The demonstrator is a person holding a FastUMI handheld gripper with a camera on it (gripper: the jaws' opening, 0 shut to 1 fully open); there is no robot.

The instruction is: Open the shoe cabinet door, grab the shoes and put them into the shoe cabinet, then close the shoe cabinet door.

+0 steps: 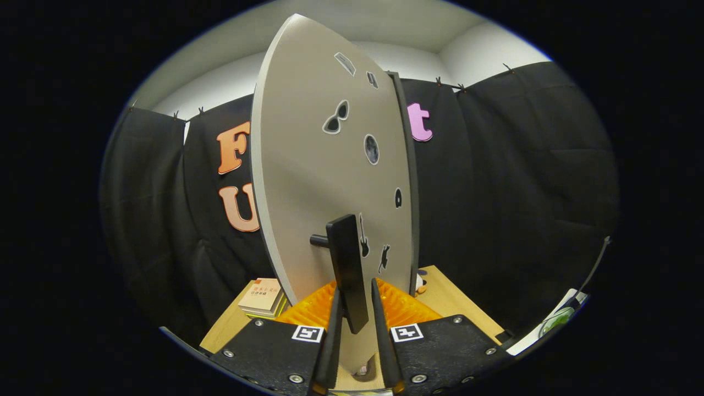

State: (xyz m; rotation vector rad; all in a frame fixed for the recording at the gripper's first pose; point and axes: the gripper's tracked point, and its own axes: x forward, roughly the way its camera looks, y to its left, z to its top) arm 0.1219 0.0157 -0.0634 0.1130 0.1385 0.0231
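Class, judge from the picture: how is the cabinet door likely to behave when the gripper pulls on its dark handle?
The door looks like a thin, flat, rigid panel, so it probably swings without flexing. The handle sits between the gripper fingers; its smooth faces might slip.

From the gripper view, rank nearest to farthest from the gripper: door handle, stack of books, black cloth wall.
1. Door handle: between the fingers of the gripper, on the cabinet door.
2. Stack of books: left of the fingers, on the wooden table.
3. Black cloth wall: behind everything.
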